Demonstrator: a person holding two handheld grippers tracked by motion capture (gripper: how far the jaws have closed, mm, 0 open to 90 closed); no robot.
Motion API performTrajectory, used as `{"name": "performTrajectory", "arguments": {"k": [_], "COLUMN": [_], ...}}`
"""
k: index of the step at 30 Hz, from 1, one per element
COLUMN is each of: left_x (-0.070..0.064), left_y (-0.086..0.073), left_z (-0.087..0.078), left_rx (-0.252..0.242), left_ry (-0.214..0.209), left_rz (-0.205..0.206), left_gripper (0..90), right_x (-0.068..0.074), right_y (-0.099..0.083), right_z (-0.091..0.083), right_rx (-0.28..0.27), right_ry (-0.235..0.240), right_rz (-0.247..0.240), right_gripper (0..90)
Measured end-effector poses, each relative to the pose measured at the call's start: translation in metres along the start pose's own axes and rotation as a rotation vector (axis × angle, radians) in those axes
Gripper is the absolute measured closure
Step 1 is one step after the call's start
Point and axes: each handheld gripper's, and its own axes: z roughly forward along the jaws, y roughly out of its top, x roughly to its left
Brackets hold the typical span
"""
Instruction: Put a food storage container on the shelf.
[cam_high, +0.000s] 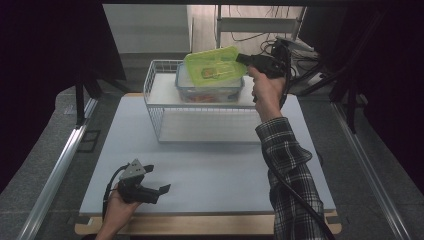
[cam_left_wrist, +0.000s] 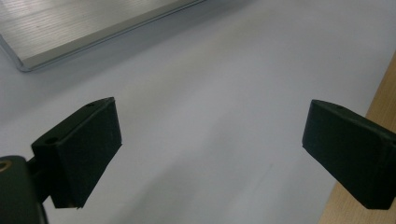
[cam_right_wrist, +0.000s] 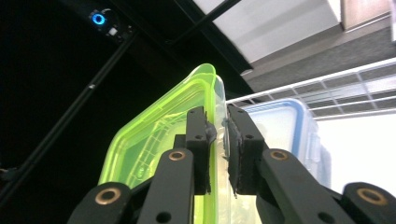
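Note:
A lime-green box lid (cam_high: 214, 66) hangs tilted in the air above a clear box with a blue rim (cam_high: 210, 89), which stands on the upper shelf of a white wire rack (cam_high: 156, 95). My right gripper (cam_high: 245, 60) is shut on the lid's right edge; in the right gripper view the two jaws pinch the lid (cam_right_wrist: 159, 140) between them, with the blue-rimmed box (cam_right_wrist: 285, 126) behind. My left gripper (cam_high: 162, 190) rests low near the table's front left, open, its pads (cam_left_wrist: 79, 154) wide apart over bare table.
The white table top (cam_high: 210, 170) has a wooden front edge (cam_high: 210, 225). The rack's lower shelf (cam_high: 210, 127) sits at mid-table. Dark curtains stand left and right, with cables and a metal frame behind the rack.

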Motion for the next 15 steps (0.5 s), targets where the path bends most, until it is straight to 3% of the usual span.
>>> {"name": "performTrajectory", "arguments": {"k": [4, 8, 11, 15], "left_x": [0.0, 0.0, 0.0, 0.0], "left_y": [0.0, 0.0, 0.0, 0.0], "left_z": [0.0, 0.0, 0.0, -0.001], "left_rx": [-0.001, 0.0, -0.002, -0.001], "left_ry": [-0.001, -0.001, 0.0, 0.0], "left_rz": [0.002, 0.001, 0.001, 0.001], "left_gripper": [4.7, 4.7, 4.7, 4.7], "right_x": [-0.002, -0.006, -0.006, -0.004], "right_y": [-0.001, -0.001, 0.001, 0.003], "right_z": [0.002, 0.003, 0.003, -0.007], "right_rx": [-0.003, -0.009, -0.008, -0.018], "right_ry": [-0.04, -0.039, -0.052, -0.046], "right_rz": [-0.015, -0.004, -0.013, -0.026], "right_gripper": [75.2, 71.6, 63.1, 60.2]}}
